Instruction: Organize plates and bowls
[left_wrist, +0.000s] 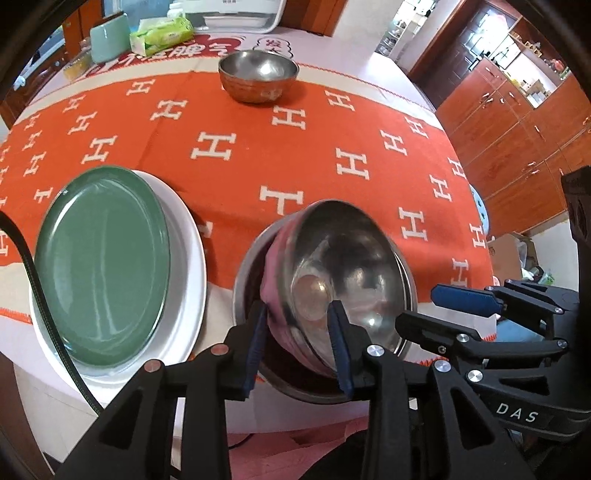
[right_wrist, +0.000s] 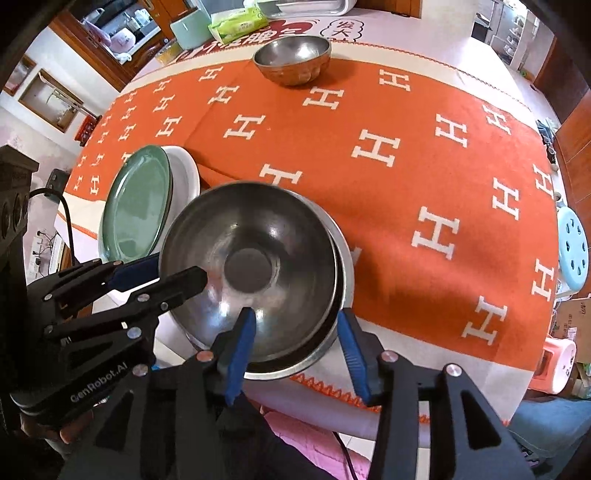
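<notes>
Steel bowl (right_wrist: 255, 273) sits tilted inside a second steel bowl (right_wrist: 341, 273) at the near edge of the table (right_wrist: 424, 350), on the orange cloth (left_wrist: 240, 177) with white H marks. Left tongs (left_wrist: 297, 347) straddle the tilted bowl's near rim, one pad (left_wrist: 255, 350) outside the wall, the other inside; whether they press on it, cannot tell. Right tongs (right_wrist: 297, 350) straddle the bowls' rims on the other side, jaws spread, the outer pad (right_wrist: 352, 354) clear of the metal. Just left of the bowls: green plate (left_wrist: 103, 266) stacked on a white plate (left_wrist: 184, 258). Far side of the cloth: third steel bowl (left_wrist: 258, 75), alone. Beyond it, a tissue pack (left_wrist: 160, 35) and a pale green jar (left_wrist: 109, 37).
</notes>
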